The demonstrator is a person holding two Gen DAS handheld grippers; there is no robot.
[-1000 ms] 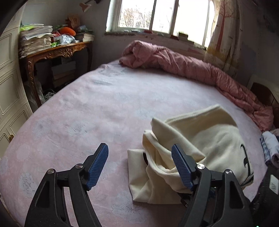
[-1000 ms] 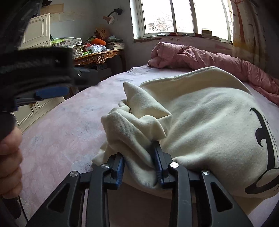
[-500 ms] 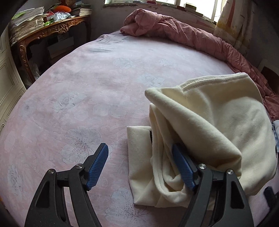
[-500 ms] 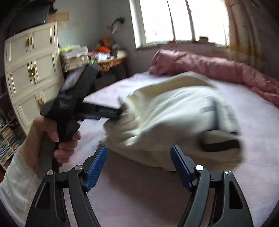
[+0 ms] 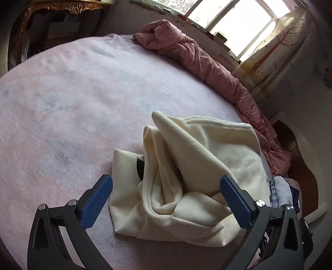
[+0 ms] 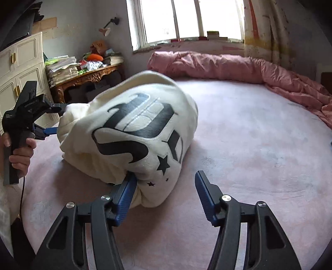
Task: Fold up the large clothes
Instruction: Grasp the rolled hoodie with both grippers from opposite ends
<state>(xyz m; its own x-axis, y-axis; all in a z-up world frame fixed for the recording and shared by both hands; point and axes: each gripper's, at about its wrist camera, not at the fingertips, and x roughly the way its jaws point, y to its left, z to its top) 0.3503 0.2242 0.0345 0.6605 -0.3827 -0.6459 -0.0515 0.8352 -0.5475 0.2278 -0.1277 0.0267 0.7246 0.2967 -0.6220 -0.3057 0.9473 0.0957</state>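
Observation:
A cream sweatshirt (image 5: pixel 199 166) with a black print (image 6: pixel 137 128) lies bunched on the pink bed sheet (image 5: pixel 72 108). In the left wrist view my left gripper (image 5: pixel 167 183) straddles the crumpled near end. Its jaws are opening wide, and cloth lies between the blue pads without either pressing on it. In the right wrist view my right gripper (image 6: pixel 165 180) is at the printed end. Its jaws are closing, and the garment's lower corner sits between them against the left pad (image 6: pixel 126 195), clear of the right pad. A hand (image 6: pixel 18 153) holds the left gripper at the far left.
A rolled pink quilt (image 6: pixel 238 66) runs along the bed's far edge under the window (image 6: pixel 186 18). A carved wooden desk (image 6: pixel 87 76) piled with papers and a white cabinet (image 6: pixel 22 68) stand left. Folded clothes (image 5: pixel 284 191) lie at the bed's right edge.
My right gripper let go of the sweatshirt fold and swung sideways to the printed end. My left gripper dipped and rolled, and its jaws spread wider, off the cloth.

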